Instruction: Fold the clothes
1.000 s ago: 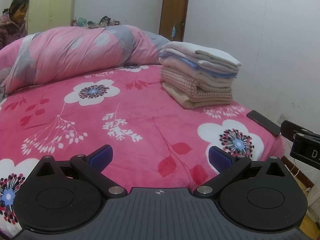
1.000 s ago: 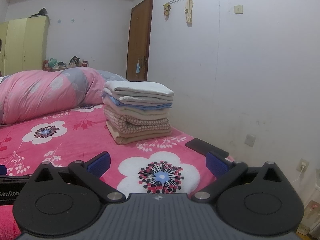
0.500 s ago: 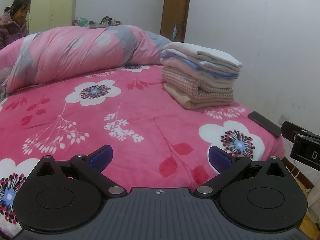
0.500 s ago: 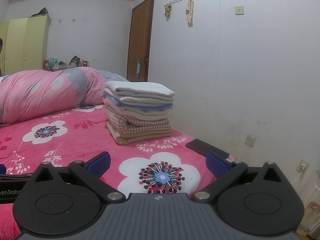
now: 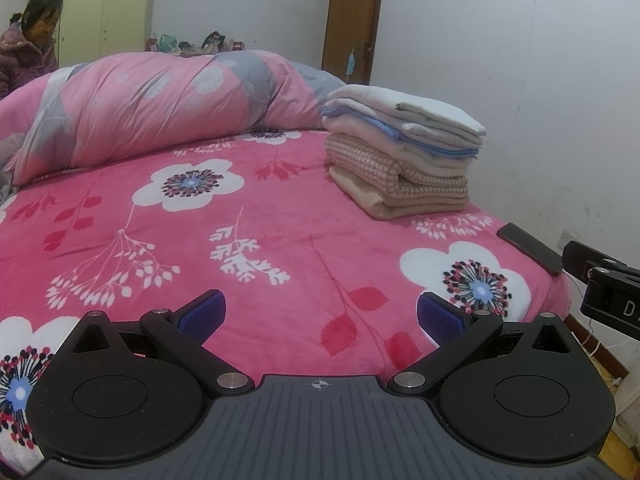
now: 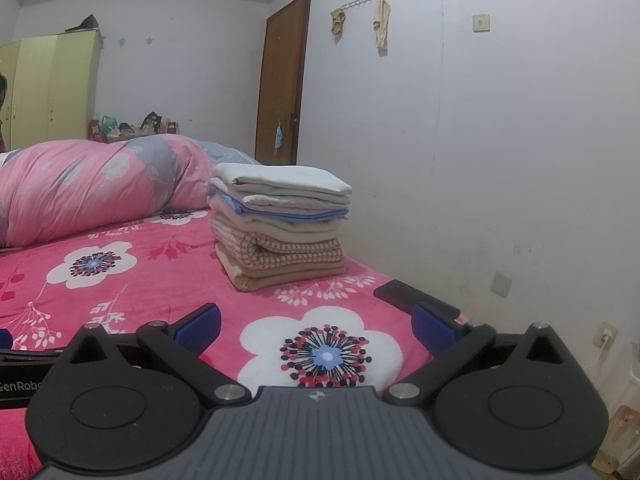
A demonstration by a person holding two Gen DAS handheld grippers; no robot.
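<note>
Both grippers, left (image 5: 318, 314) and right (image 6: 316, 326), were spread, empty. Folded stack (image 6: 280, 226) likely soft, floppy; grip at folded edges.

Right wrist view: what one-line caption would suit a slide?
Open tongs hover over a pink floral bedspread, facing a neat stack of folded clothes.
</note>
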